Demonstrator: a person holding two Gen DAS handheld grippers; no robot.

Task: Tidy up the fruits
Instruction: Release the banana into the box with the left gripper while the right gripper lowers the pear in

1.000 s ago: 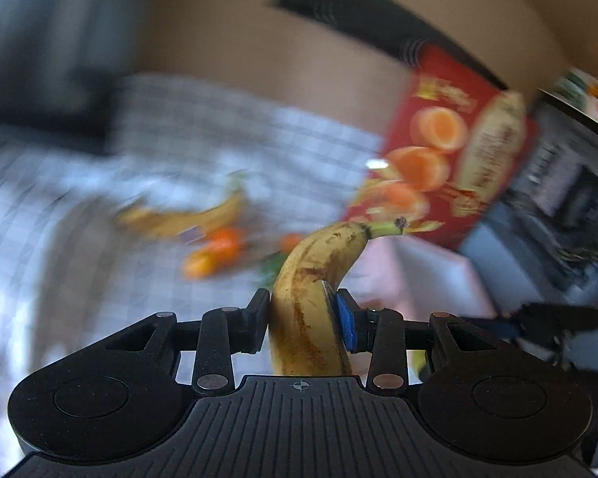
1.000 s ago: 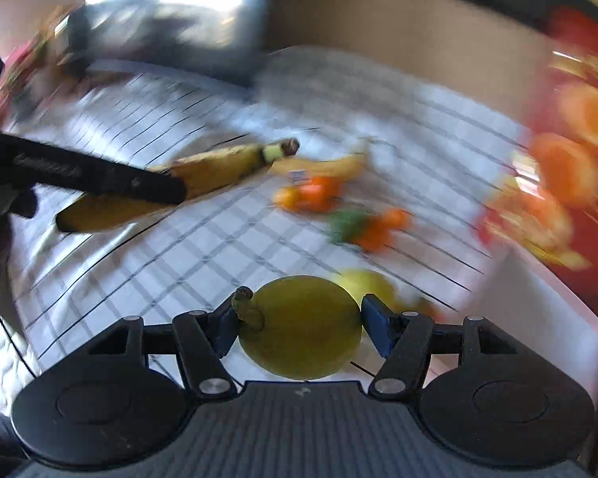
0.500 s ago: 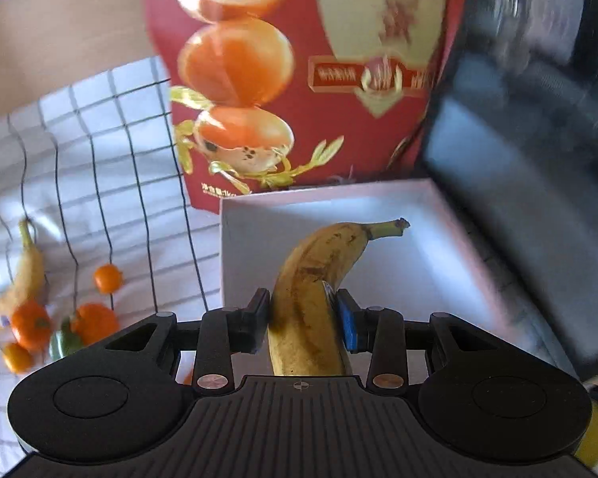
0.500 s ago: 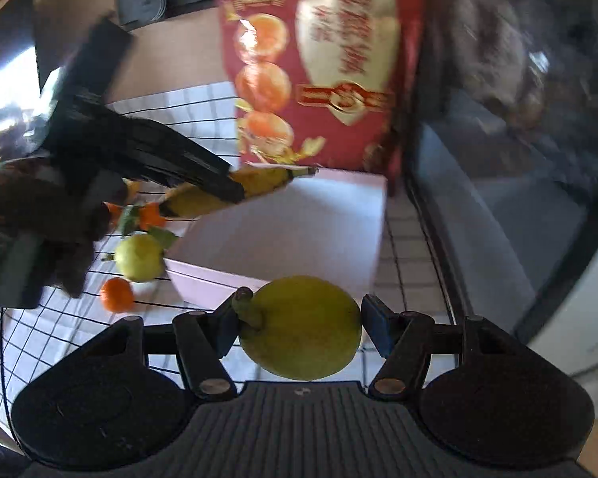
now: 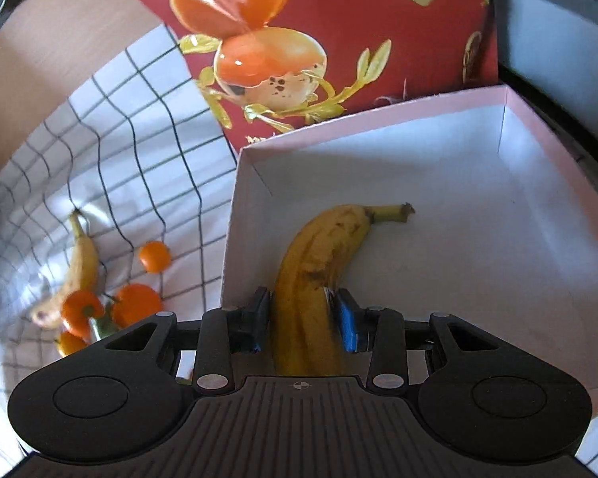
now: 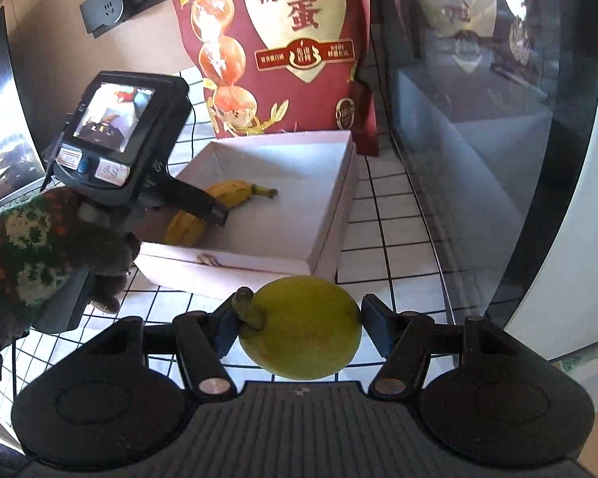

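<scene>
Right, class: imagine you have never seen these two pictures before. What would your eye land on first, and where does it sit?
First, the big red snack bag printed with orange eggs, standing upright behind the open white box. Next, the spotted banana clamped in the left claw, reaching into that box. Then the round yellow-green fruit gripped in the right claw, on the near side of the box above the checked cloth.

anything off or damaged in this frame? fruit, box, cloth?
Nothing serious. The banana clamped in the left gripper over the white box has brown bruise marks on its peel. The checked cloth is rumpled left of the box. The right gripper holds the green fruit by its sides, just short of the box.
</scene>
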